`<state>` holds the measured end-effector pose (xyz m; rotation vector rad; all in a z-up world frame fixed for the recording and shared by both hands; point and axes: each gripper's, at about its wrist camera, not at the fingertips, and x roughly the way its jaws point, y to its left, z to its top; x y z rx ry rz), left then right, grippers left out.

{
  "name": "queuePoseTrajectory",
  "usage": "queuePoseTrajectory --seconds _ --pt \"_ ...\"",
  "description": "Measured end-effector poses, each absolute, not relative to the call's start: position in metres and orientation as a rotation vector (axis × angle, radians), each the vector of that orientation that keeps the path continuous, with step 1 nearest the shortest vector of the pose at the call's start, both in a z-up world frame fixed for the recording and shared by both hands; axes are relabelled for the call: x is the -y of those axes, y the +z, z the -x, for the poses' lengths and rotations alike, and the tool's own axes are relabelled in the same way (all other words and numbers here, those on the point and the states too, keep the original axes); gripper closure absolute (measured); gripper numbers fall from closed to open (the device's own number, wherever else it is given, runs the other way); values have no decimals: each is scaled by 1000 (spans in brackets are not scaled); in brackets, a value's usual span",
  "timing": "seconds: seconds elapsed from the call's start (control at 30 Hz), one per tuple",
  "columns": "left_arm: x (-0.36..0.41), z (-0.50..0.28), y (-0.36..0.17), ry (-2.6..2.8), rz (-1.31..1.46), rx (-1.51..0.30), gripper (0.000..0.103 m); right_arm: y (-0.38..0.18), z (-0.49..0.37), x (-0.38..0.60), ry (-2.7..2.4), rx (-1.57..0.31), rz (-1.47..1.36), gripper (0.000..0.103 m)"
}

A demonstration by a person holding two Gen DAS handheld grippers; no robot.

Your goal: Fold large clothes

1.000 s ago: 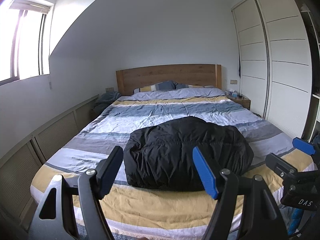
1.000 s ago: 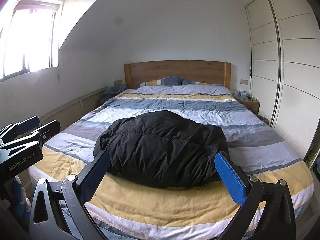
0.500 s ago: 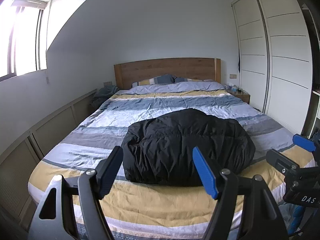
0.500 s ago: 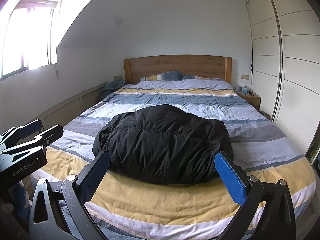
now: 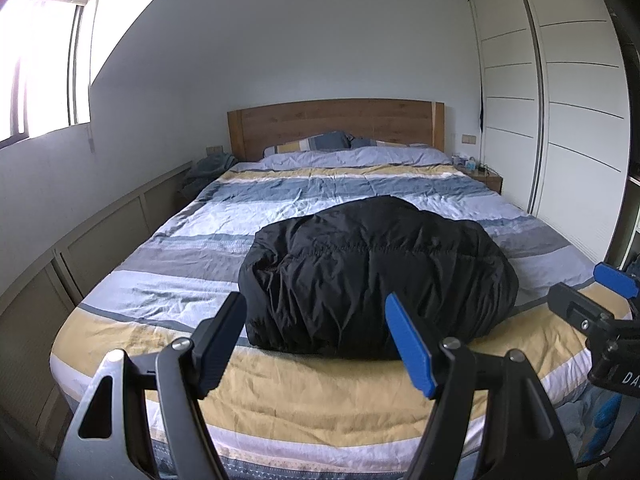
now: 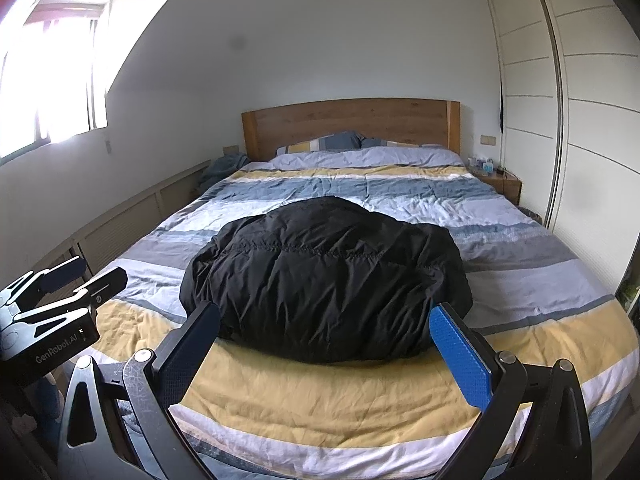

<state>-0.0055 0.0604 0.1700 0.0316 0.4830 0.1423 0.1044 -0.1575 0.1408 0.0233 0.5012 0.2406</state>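
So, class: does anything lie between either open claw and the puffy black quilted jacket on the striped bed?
Nothing visible. Only bare striped duvet separates the left claw and right claw from the puffy black quilted jacket.

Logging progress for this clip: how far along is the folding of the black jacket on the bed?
Done: the jacket already lies on the bed as a compact bundle, so it looks at least partly folded. In hand: nothing; the left claw and right claw are open and short of it. Left: I can't tell whether another fold is needed.
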Motion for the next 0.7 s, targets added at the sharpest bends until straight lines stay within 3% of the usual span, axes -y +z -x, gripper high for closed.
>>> queuePoseTrajectory --seconds 0.7 --pt "-63 -18 142 125 -31 -554 32 116 -125 156 228 -557 -23 0"
